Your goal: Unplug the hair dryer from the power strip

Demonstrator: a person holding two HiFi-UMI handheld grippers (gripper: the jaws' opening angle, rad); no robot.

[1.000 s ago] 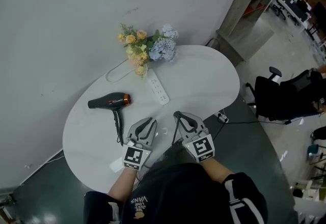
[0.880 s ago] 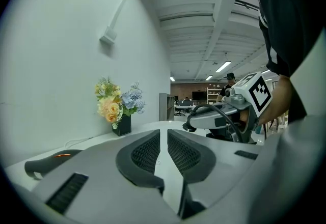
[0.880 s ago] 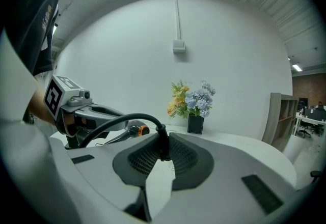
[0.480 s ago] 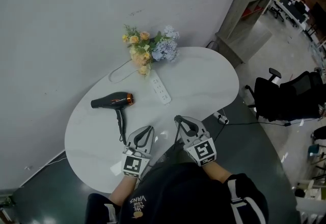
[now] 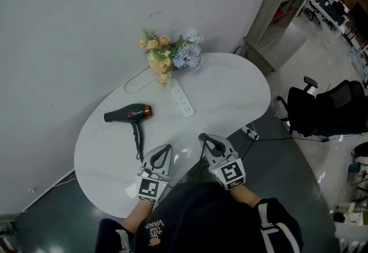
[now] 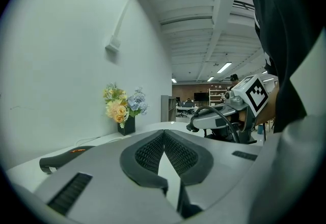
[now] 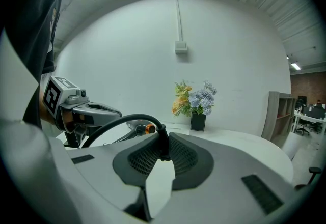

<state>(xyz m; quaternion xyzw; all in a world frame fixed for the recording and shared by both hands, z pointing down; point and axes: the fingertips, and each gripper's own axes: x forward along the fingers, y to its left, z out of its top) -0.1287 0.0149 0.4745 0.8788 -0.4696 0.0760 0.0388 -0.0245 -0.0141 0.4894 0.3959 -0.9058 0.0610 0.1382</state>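
The black hair dryer [image 5: 127, 114] lies on the white oval table [image 5: 230, 88], left of the white power strip [image 5: 183, 102]. Its black cable [image 5: 137, 142] runs toward the near edge and on to my right gripper [image 5: 202, 138]. In the right gripper view the right gripper [image 7: 164, 139] is shut on the plug [image 7: 163, 145], with the cable [image 7: 119, 121] arcing off to the left. The plug is well away from the strip. My left gripper [image 5: 164, 149] hovers beside it over the near edge, and its jaws [image 6: 164, 133] meet with nothing between them.
A vase of flowers [image 5: 169, 56] stands behind the power strip, whose white cord [image 5: 135, 80] loops off to the left. A wall runs along the far side of the table. On the floor to the right are a black office chair [image 5: 322, 111] and a grey shelf [image 5: 279, 16].
The left gripper's jaws have closed from partly open to shut on nothing. Both grippers have drawn back a little toward the person, the right still holding the plug.
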